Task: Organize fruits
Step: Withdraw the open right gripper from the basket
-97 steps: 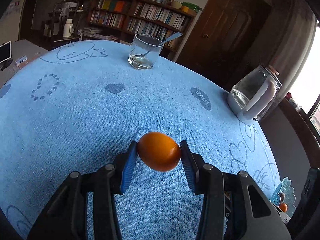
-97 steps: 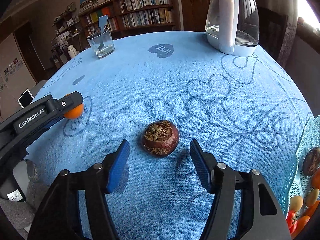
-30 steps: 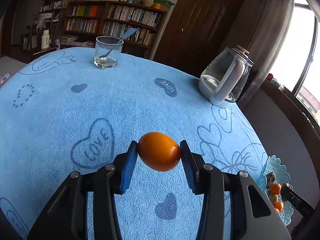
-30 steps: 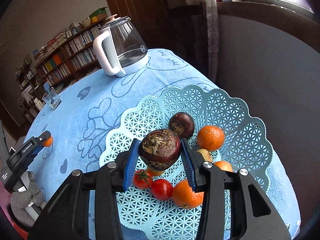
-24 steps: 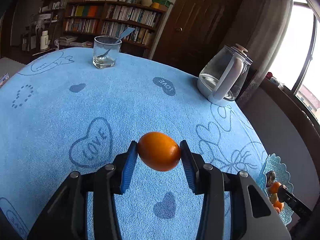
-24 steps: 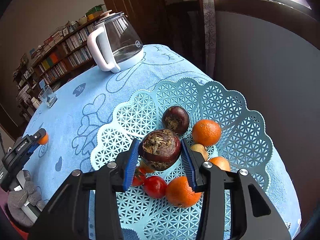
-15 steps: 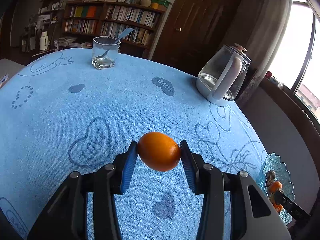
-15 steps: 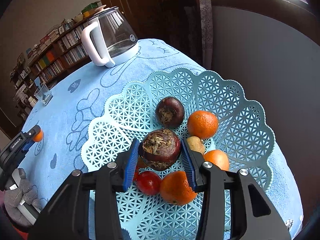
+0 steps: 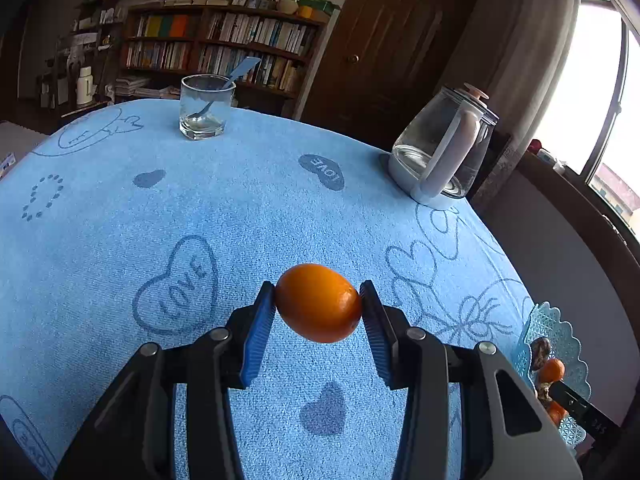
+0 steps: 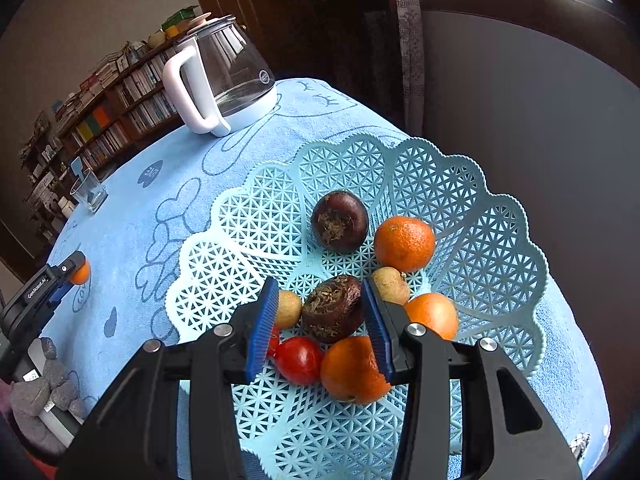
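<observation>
Basket [image 10: 500, 240] at frame centre is seen mostly filled: oranges, tomatoes, a dark chestnut-like fruit. Right gripper [image 10: 320, 312] is clamped on a second dark fruit [image 10: 332, 308], lowered closer to the pile than a second ago. Left gripper [image 9: 318, 304] holds an orange [image 9: 318, 302] over the cloth, undelivered

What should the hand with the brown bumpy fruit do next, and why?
Probably open the right gripper a little and let go. The brown fruit between its blue pads is already low in the basket, among the oranges and tomatoes, so it looks ready to rest there.
</observation>
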Demonstrator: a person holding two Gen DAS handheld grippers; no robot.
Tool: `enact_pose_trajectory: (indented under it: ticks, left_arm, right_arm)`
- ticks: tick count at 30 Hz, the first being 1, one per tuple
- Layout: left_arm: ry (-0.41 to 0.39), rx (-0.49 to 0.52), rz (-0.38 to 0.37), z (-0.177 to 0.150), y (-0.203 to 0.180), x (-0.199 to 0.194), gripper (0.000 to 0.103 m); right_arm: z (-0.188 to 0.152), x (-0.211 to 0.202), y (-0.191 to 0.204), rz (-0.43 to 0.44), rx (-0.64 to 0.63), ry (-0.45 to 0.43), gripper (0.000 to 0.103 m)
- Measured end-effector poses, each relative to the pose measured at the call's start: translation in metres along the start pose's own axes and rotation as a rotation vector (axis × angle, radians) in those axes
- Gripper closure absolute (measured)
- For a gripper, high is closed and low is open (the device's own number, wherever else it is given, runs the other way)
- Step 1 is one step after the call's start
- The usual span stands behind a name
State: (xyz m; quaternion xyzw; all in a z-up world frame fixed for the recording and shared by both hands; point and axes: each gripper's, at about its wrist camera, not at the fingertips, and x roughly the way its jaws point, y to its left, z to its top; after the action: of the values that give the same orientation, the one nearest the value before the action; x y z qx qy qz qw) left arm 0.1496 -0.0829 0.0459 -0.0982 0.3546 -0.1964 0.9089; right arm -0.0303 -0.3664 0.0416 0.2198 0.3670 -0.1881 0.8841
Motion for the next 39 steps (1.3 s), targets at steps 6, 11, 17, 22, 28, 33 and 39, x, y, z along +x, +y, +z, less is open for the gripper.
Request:
enact_pose_trajectory:
  ticks: [6, 11, 17, 22, 28, 33, 39]
  left_arm:
    - [0.0, 0.002, 0.0, 0.0, -0.001, 0.0, 0.059]
    - [0.0, 0.005, 0.0, -0.001, -0.002, 0.0, 0.059]
    - [0.001, 0.017, -0.001, -0.003, -0.005, 0.001, 0.059]
    - [0.003, 0.028, -0.003, -0.004, -0.008, 0.001, 0.059]
    - [0.015, 0.043, -0.042, -0.009, -0.018, -0.002, 0.059]
    - [0.034, 0.079, -0.073, -0.017, -0.032, -0.003, 0.059]
    - [0.075, 0.081, -0.139, -0.026, -0.041, -0.007, 0.059]
  right_arm:
    - [-0.001, -0.001, 0.0, 0.001, 0.004, 0.001, 0.059]
    - [-0.002, -0.005, 0.001, 0.006, 0.003, -0.006, 0.059]
    - [-0.003, -0.015, -0.003, -0.001, 0.003, -0.041, 0.051]
    - [-0.005, -0.022, -0.013, -0.002, 0.023, -0.063, 0.051]
    - [-0.01, -0.032, -0.031, -0.006, 0.06, -0.083, 0.05]
    - [-0.015, -0.045, -0.047, -0.017, 0.087, -0.122, 0.035]
    - [-0.02, -0.066, -0.066, -0.01, 0.102, -0.171, 0.018]
